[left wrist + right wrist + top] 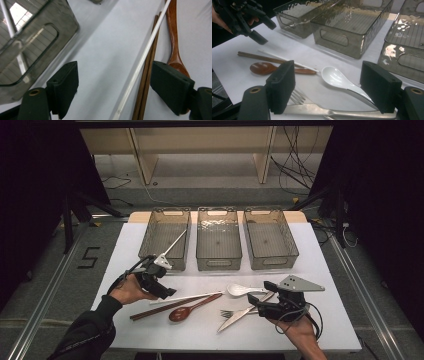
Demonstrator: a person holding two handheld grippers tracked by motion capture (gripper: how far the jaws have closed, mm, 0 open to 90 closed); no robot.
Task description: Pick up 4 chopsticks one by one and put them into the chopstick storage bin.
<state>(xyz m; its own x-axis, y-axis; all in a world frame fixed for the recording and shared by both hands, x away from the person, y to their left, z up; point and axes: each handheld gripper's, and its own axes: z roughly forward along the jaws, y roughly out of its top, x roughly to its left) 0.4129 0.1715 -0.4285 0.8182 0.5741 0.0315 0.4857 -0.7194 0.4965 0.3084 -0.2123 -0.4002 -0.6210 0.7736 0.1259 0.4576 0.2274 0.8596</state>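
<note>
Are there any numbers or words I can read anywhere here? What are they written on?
"5": a big dark number on the grey floor, left of the table.
Tiny marks near the end of the white chopstick: too small to read.
Nothing else has writing.

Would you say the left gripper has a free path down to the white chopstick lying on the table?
Probably yes. The left gripper hangs open right above the white chopstick, nothing between them. The brown chopsticks lie against it, though, so the jaws may catch those too.
</note>
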